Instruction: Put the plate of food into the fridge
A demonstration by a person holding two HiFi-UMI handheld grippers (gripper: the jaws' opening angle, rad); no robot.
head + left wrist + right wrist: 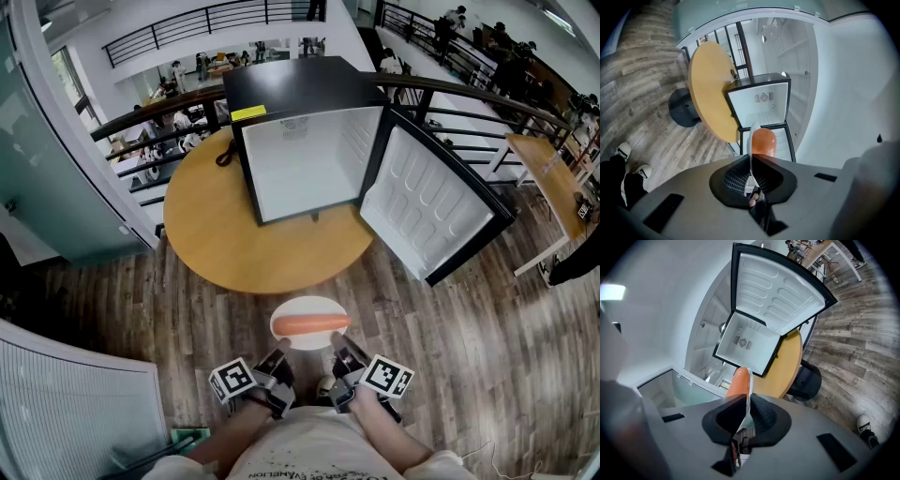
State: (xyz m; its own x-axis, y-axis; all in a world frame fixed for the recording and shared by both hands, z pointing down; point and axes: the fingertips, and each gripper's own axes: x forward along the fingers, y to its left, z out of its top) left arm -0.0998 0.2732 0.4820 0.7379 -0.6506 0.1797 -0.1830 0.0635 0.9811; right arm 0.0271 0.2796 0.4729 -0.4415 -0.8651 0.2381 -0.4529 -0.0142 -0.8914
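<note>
A white oval plate (286, 333) carrying an orange sausage (309, 324) hangs in the air in front of me, short of the round table. My left gripper (278, 357) is shut on the plate's near left rim and my right gripper (338, 354) is shut on its near right rim. Seen edge-on, the plate (751, 140) with the sausage (763, 142) sticks out of the left jaws, and the plate (749, 394) with the sausage (739, 383) out of the right jaws. The black mini fridge (305, 122) stands on the table, door (433, 211) swung open to the right, white inside bare.
The round wooden table (216, 234) holds the fridge. A dark cable (225, 155) lies on the table left of the fridge. Behind are black railings (441, 103) over a lower floor with people. A white panel (66, 403) stands at my left.
</note>
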